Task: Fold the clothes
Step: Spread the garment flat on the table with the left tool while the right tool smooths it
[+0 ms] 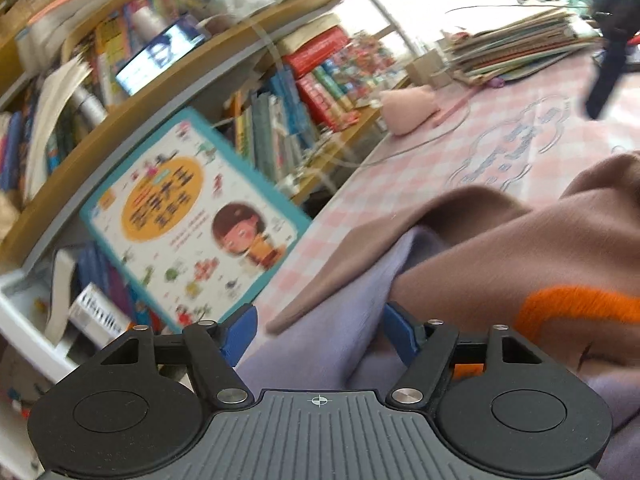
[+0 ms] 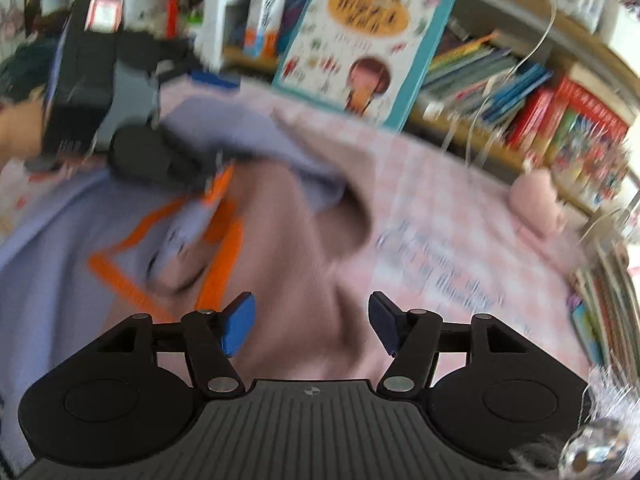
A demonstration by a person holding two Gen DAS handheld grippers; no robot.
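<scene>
A garment lies on the pink checked tablecloth (image 1: 480,132). Its outer side is brown (image 1: 520,248) with orange stripes (image 1: 576,308), and its inner side is lilac (image 1: 320,344). My left gripper (image 1: 320,332) is open, low at the garment's edge, with lilac cloth between its blue pads and a brown fold against the right pad. In the right wrist view its black body (image 2: 100,80) sits at the upper left with a lilac flap (image 2: 248,136) raised beside it. My right gripper (image 2: 312,324) is open above the brown cloth (image 2: 304,248), and its pads touch nothing.
A teal-edged picture book (image 1: 192,224) (image 2: 360,40) leans on the crowded bookshelf (image 1: 312,92) along the table's far side. On the cloth are a pink soft toy (image 1: 408,108) (image 2: 540,204), a thin cable (image 1: 420,140) and a pile of books (image 1: 520,44).
</scene>
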